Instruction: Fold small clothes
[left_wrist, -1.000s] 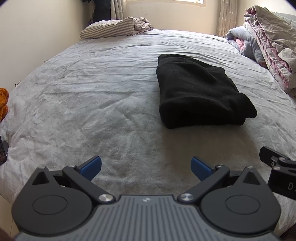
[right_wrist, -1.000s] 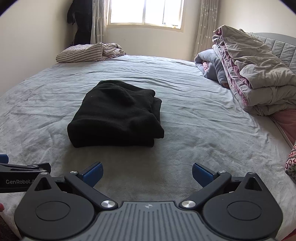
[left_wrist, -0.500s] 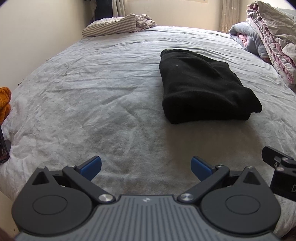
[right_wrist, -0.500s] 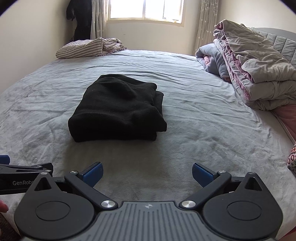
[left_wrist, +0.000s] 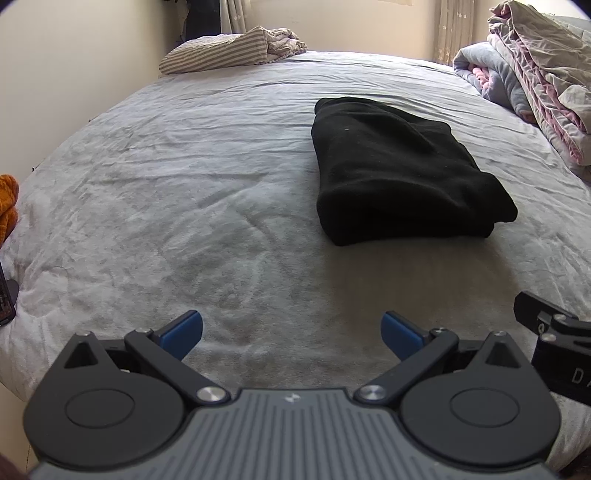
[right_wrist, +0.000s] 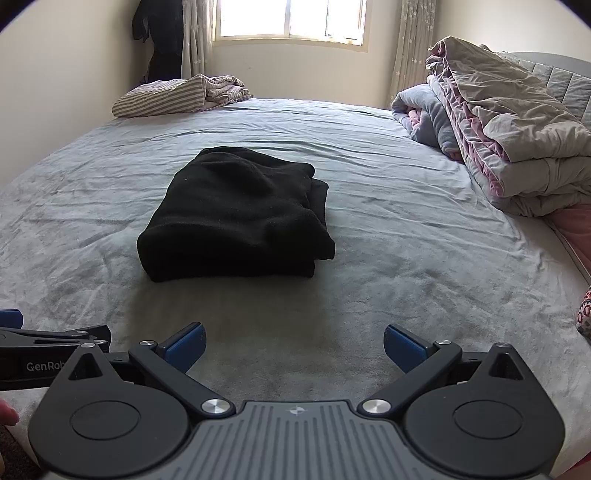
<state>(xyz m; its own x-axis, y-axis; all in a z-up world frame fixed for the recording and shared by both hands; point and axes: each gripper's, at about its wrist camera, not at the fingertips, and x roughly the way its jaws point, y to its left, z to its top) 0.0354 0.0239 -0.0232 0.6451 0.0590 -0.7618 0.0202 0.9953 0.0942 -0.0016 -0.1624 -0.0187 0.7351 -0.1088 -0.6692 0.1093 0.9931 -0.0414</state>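
A black garment (left_wrist: 402, 170) lies folded into a thick rectangle on the grey bed (left_wrist: 184, 192). In the right wrist view the same black garment (right_wrist: 236, 214) sits ahead and slightly left. My left gripper (left_wrist: 291, 332) is open near the bed's front edge, well short of the garment and to its left, holding nothing. My right gripper (right_wrist: 293, 343) is open too, empty, in front of the garment. Each gripper shows at the edge of the other's view.
A striped blanket (right_wrist: 177, 96) lies at the bed's far left corner. Piled quilts (right_wrist: 498, 125) fill the right side by the headboard. An orange cloth (left_wrist: 7, 206) hangs off the left edge. A window (right_wrist: 291, 18) and wall stand behind.
Both views have shifted slightly, the garment sitting a little lower in frame than a second ago. Both grippers stay open and the garment has not moved on the bed.
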